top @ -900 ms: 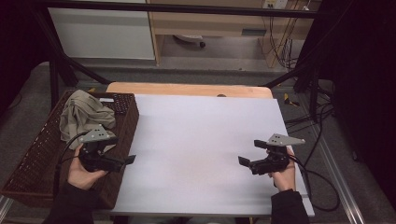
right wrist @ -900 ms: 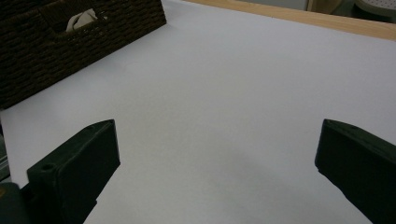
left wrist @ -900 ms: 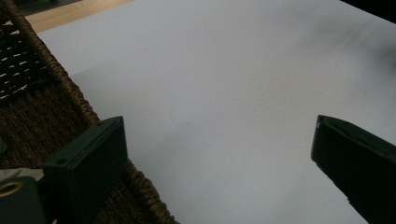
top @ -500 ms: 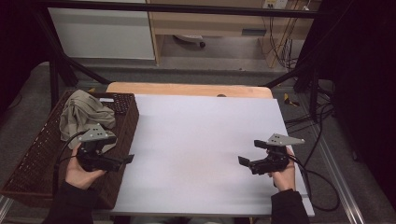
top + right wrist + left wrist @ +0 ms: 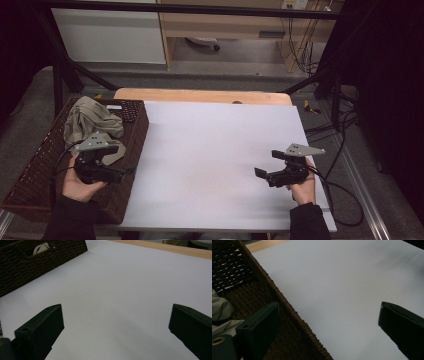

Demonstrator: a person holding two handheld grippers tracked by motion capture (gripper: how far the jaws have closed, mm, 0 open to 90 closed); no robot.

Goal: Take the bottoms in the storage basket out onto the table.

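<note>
With jaws spread wide and empty, the left gripper (image 5: 102, 167) had drifted back over the wicker basket (image 5: 131, 150) holding the crumpled cloth (image 5: 90, 120), likely about to reach for it, while the right gripper (image 5: 280, 172), equally agape, stayed over the white table (image 5: 210, 150).

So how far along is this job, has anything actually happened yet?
Nothing looks done yet: the cloth lies crumpled in the basket, and the white table is bare. Nothing is in hand: the left hand-held gripper over the basket's edge and the right one over the table are open. Any handling of the cloth is left.
</note>
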